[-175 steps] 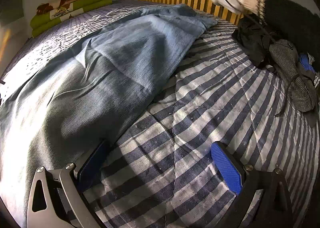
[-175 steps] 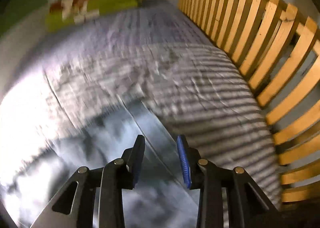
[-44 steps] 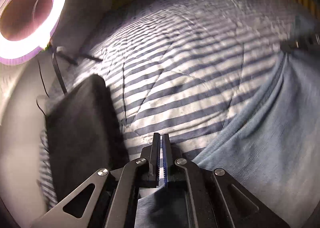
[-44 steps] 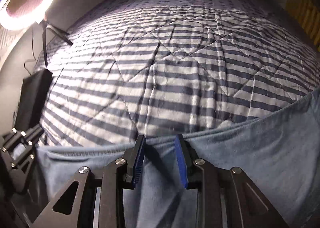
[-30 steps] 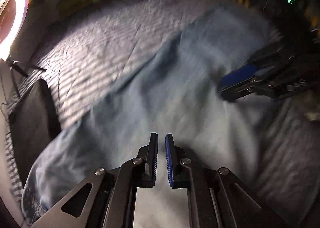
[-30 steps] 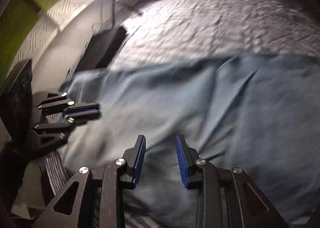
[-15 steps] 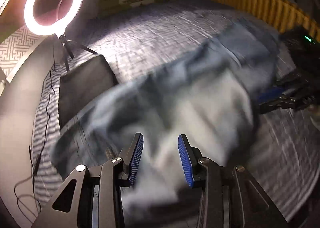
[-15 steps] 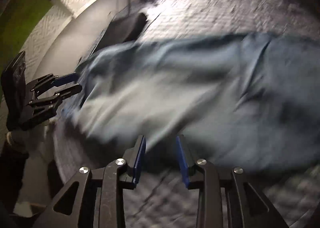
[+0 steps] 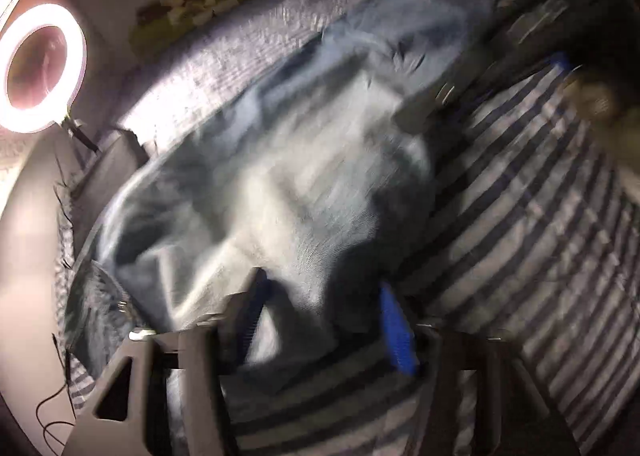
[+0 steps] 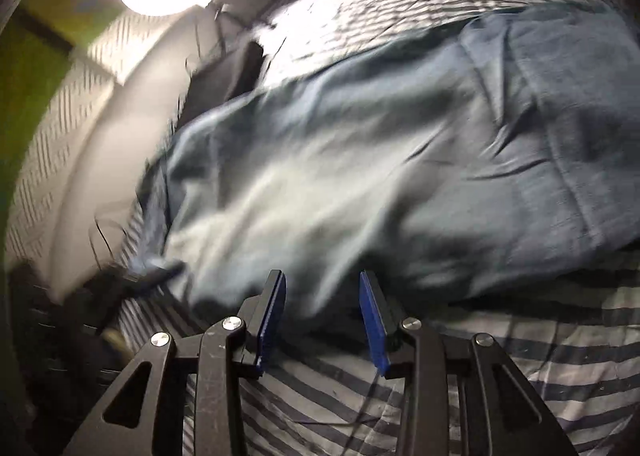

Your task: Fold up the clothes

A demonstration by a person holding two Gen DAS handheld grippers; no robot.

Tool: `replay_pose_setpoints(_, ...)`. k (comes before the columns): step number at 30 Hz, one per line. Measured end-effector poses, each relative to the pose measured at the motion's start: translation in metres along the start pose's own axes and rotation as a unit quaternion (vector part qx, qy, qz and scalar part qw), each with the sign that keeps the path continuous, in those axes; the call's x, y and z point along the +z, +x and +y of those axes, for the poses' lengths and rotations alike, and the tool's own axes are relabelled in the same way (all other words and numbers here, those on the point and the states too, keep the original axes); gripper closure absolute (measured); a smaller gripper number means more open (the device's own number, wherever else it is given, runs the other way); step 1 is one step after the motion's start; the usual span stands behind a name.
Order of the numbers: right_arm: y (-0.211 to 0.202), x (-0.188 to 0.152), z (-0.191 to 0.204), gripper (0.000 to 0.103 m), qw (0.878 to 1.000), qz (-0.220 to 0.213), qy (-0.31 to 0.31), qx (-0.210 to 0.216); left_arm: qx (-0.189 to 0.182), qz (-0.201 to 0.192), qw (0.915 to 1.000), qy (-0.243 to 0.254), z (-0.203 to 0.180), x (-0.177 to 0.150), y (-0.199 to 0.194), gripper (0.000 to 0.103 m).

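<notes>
Right wrist view shows the blue garment (image 10: 360,159) lying rumpled in a doubled heap across the striped bed (image 10: 500,388), its near edge just ahead of my right gripper (image 10: 322,320), whose jaws have been easing apart and hold nothing. My left gripper (image 9: 320,320) has just been narrowing yet stands part open, empty, over the garment's near edge toward the ring light (image 9: 42,65) side. I judge one rough fold made; smoothing and further folds remain. No writing or label is readable.
</notes>
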State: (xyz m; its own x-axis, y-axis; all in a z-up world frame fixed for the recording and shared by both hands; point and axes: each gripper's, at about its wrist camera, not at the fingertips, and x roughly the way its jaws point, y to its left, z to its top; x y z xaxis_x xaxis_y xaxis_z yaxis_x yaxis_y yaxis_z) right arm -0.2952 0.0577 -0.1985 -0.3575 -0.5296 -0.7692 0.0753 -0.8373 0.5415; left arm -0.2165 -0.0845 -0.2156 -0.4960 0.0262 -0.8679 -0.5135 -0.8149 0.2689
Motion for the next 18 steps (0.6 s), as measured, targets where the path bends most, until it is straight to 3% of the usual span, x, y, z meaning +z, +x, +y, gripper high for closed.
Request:
replay_pose_setpoints(3,-0.011,-0.004,-0.009,0.068,1.0,-0.011,0.013,0.016,-0.052,0.005,0.9978,-0.041,0.02,0.004,-0.004,0.09)
replay_pose_setpoints(8,-0.006,-0.028,-0.008,0.068,0.999,0.016,-0.024,0.023,-0.094,-0.012,0.9921,-0.082,0.057,0.013,-0.021,0.091)
replay_pose_setpoints(10,0.006,-0.033,0.003,0.069,0.998,0.026,-0.058,0.0,-0.111,-0.008,0.9895,-0.092,0.068,0.016,-0.022,0.091)
replay_pose_setpoints(12,0.017,-0.03,0.014,0.082,0.996,0.023,-0.082,-0.031,-0.114,-0.007,0.9893,-0.091,0.072,0.018,-0.023,0.091)
replay_pose_setpoints(14,0.025,-0.023,0.021,0.084,0.995,0.022,-0.089,-0.027,-0.114,-0.007,0.9898,-0.085,0.073,0.02,-0.022,0.091)
replay_pose_setpoints(16,0.02,-0.012,0.027,0.084,0.996,-0.005,-0.088,-0.029,-0.113,-0.006,0.9904,-0.08,0.073,0.02,-0.023,0.087)
replay_pose_setpoints(17,0.016,-0.007,0.028,0.084,0.996,-0.019,-0.086,-0.031,-0.11,-0.007,0.9908,-0.079,0.074,0.02,-0.021,0.08)
replay_pose_setpoints(18,0.012,-0.001,0.028,0.084,0.995,-0.033,-0.082,-0.035,-0.103,-0.005,0.9913,-0.081,0.075,0.021,-0.021,0.063)
